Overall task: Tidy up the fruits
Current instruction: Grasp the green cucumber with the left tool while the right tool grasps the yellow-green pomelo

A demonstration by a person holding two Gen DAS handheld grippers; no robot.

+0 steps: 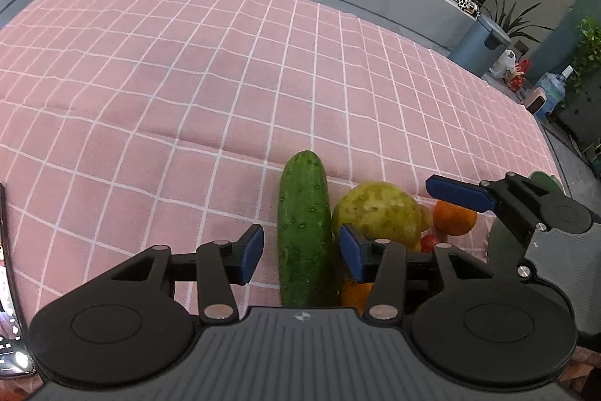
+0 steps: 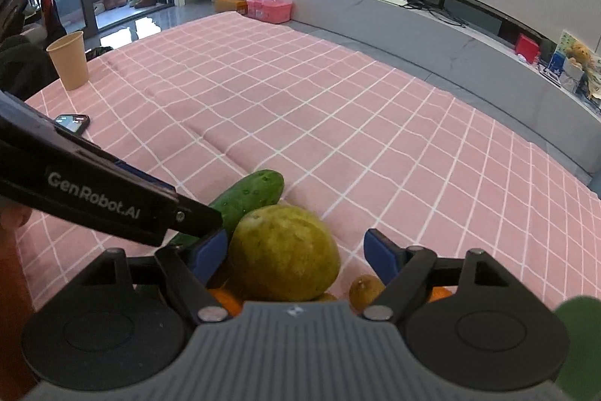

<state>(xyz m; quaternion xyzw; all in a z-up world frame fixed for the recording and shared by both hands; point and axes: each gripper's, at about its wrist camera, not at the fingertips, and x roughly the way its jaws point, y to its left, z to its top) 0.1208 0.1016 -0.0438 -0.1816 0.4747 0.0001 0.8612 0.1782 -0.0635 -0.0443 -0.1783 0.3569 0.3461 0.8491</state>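
Reaching down over a little heap of fruit, the left gripper [image 1: 300,252] has its blue pads on either side of the cucumber [image 1: 304,232]. They do not press on it, so the gripper holds nothing. The right gripper [image 2: 296,256] stands wide around the big yellow-green fruit [image 2: 283,252], and its right pad is clearly apart from the skin, so it holds nothing too.

All the fruit lies bunched together at the near edge of the pink checked cloth [image 1: 188,81]. An orange [image 1: 454,218] sits to the right of the heap, with more small pieces tucked under it. I see no bowl or basket, so the sorting seems hardly begun.

Both grippers are very close together and could bump. Beyond the heap the table is wide and bare. Far to the left stand a paper cup [image 2: 69,61] and a phone [image 2: 73,123], well apart from the fruit.
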